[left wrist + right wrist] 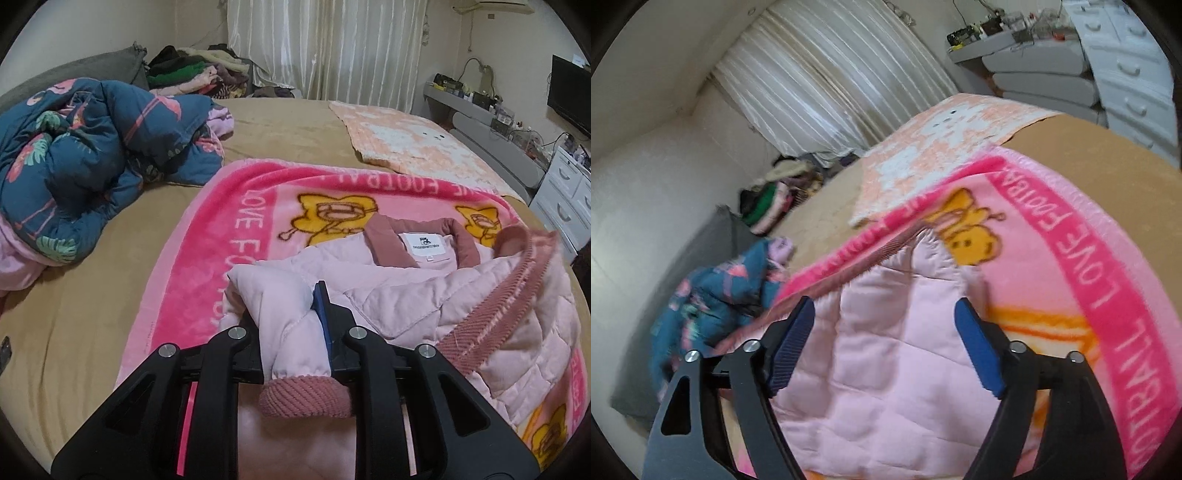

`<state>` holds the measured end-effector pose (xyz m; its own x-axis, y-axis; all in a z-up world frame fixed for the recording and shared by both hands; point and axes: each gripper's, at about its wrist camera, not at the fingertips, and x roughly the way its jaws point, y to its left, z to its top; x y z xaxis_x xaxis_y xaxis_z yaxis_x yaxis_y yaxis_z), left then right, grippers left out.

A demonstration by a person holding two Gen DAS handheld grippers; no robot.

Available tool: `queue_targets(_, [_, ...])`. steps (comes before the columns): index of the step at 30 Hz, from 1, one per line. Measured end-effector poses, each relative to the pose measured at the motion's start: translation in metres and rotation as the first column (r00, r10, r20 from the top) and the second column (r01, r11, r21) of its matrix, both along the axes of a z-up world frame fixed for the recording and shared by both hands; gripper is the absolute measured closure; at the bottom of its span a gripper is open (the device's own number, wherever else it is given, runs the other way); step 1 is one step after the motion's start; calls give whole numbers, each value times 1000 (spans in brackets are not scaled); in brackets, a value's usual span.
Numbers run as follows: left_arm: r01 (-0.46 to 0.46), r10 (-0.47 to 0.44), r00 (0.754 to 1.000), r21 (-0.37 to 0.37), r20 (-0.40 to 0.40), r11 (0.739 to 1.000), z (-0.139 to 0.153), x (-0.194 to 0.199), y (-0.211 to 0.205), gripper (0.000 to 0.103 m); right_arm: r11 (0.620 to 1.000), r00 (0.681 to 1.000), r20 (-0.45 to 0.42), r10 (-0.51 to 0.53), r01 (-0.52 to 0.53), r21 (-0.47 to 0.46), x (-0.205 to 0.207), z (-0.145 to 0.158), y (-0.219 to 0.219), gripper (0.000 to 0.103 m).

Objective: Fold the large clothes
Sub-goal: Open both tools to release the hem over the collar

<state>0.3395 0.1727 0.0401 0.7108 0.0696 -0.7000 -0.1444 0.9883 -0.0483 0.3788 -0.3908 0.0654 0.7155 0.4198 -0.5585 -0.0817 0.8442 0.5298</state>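
A pale pink quilted jacket (406, 295) with a dusty-rose collar and ribbed trim lies on a pink cartoon blanket (229, 236) spread over the bed. My left gripper (288, 314) is shut on one sleeve (280, 291) of it; the ribbed cuff (304, 397) hangs out behind the jaws. The sleeve is folded across the jacket's body. In the right wrist view my right gripper (884, 306) stands open just above the jacket (886, 369), its blue pads (790, 347) wide apart and pressing on nothing. The blanket (1071, 258) runs on to the right.
A crumpled blue floral duvet (74, 155) lies at the left of the tan bed sheet (92, 314). A peach blanket (406, 140) lies at the far right, a pile of clothes (195, 74) at the head. White drawers (565, 184) stand beside the bed.
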Motion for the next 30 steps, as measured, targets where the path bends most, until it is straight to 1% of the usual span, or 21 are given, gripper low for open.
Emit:
queue_targets(3, [-14,14,1000,-9,-6,1000,-6,8,2,89,994,1000,-31,6,-9,-111,0,-23,8,21])
queue_targets(5, [-15,15,1000,-25,-1,1000,-7,9,3,87,982,998,-59,21,-32,-184,0,-44,15,21])
queue_targets(8, [-2,3,1000,-54,14,999,-5,7,3,74,971,995,-87,42,-62,-232,-1,-67,24,21])
queue_targets(9, [4,-3,1000,-63,22,998,-3,6,2,62,967,995,-93,47,-69,-245,-2,-72,27,21])
queue_targets(10, [16,-13,999,-83,38,996,0,4,2,43,962,994,-97,51,-75,-263,-2,-78,30,20])
queue_targets(11, [32,-26,998,-107,65,994,5,0,2,35,959,994,-98,56,-81,-273,-2,-81,33,20])
queue_targets(12, [33,-25,996,-102,82,994,9,-2,0,28,957,993,-98,64,-89,-277,-3,-84,37,20])
queue_targets(13, [26,-18,995,-76,96,997,14,-4,-3,24,956,993,-97,69,-93,-278,-4,-86,39,20])
queue_targets(14, [0,2,992,-13,123,1000,22,-9,-7,18,955,993,-96,72,-96,-279,-5,-87,41,20])
queue_targets(15, [-19,15,988,29,153,999,29,-13,-11,10,954,993,-93,71,-95,-284,-5,-87,41,20])
queue_targets(16, [-29,18,983,55,185,998,36,-18,-12,10,951,994,-84,72,-94,-294,-7,-86,43,20])
queue_targets(18, [-32,15,975,76,222,997,47,-27,-11,10,944,995,-68,77,-94,-315,-11,-84,45,19])
queue_targets(20, [-52,24,972,112,235,992,49,-35,-8,9,940,995,-62,79,-95,-328,-14,-84,46,18])
queue_targets(22, [-68,33,972,143,233,987,43,-41,-2,9,935,995,-51,85,-98,-340,-18,-82,46,17])
queue_targets(23, [-79,41,973,160,225,984,37,-43,1,9,933,995,-44,87,-97,-347,-20,-81,46,17])
queue_targets(25, [-101,66,982,192,177,976,20,-45,8,9,925,995,-25,93,-96,-366,-26,-80,47,17])
queue_targets(27, [-95,72,989,183,131,978,2,-47,15,9,919,995,-10,97,-94,-383,-30,-78,47,16])
queue_targets(30, [-80,65,994,165,93,983,-15,-51,19,9,915,995,13,96,-84,-394,-37,-78,45,16])
